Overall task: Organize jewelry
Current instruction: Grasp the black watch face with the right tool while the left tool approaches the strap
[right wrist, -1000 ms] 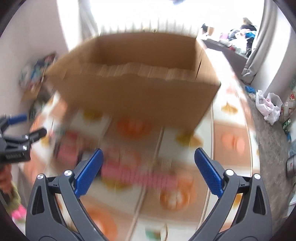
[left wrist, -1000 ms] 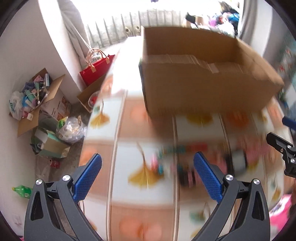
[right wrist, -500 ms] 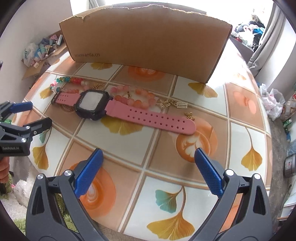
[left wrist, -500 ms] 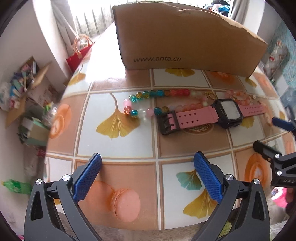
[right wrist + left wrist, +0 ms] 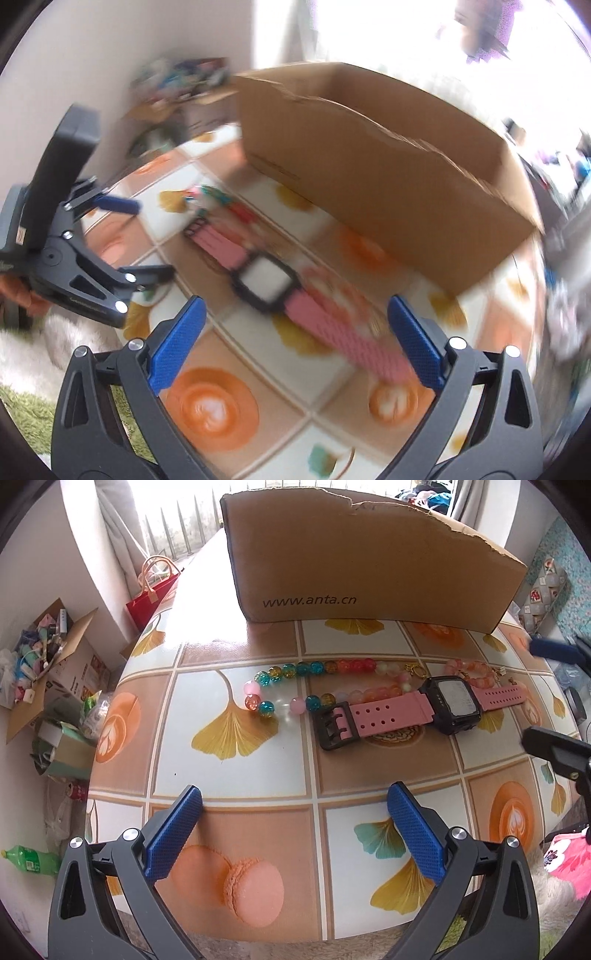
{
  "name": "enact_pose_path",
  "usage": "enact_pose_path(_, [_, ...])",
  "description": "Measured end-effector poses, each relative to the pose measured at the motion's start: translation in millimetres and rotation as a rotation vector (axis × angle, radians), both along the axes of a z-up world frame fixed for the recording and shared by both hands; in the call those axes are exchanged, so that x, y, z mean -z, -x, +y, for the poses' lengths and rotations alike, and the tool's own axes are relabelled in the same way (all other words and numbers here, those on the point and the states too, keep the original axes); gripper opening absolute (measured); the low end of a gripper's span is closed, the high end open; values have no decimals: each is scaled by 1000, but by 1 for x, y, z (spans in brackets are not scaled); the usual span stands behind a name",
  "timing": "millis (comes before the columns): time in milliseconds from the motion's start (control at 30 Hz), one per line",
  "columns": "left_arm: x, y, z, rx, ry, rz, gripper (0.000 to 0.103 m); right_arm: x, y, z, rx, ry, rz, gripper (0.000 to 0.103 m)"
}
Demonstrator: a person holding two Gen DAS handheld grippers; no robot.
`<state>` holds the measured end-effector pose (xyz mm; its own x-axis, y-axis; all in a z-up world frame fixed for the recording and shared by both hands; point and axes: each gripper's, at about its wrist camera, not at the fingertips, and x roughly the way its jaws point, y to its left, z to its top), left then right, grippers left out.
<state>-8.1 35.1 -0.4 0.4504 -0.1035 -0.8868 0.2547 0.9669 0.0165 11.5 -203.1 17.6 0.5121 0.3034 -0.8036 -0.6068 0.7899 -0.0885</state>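
- Step in hand, as I judge it: the approach before a first pick — nothing is gripped, and every piece of jewelry lies on the desk, a top covered in a tile-patterned cloth with ginkgo leaves and coffee cups.
- The pink-strapped wristwatch with a black square case lies flat and stretched out, buckle end toward the left tool's side, in front of the open brown cardboard box printed with a web address.
- The string of round glass beads in teal, amber, red and pale pink loops just behind the watch strap and touches it; a second, peach-coloured bead bracelet sits behind the watch case, with a small gold clasp or charm between the two.
- Left tool: its blue-padded fingers stand wide apart with nothing between them, low over the near edge of the desk, aimed level at the beads and buckle.
- Right tool: also spread wide and empty, pointing down at the watch case, which lies just ahead of its tips; this view is smeared with motion blur, so fine detail there cannot be read.
- Next move, I would guess: one tool lowers over the watch strap or the bead string, closes on it, lifts clear and carries it over the torn box rim — the box looks like the likely place for it. The touching strands could drag along, so a slow lift seems wise.
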Motion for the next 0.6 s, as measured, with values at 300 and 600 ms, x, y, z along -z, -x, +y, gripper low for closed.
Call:
enact_pose_path(300, [-1,5,5,21,35,-29,97,27,-16,29,-223,119,66,62])
enact_pose_path(600, [-8,14,22,29,106,-82,80,34,-21,37,-318,166,79,51])
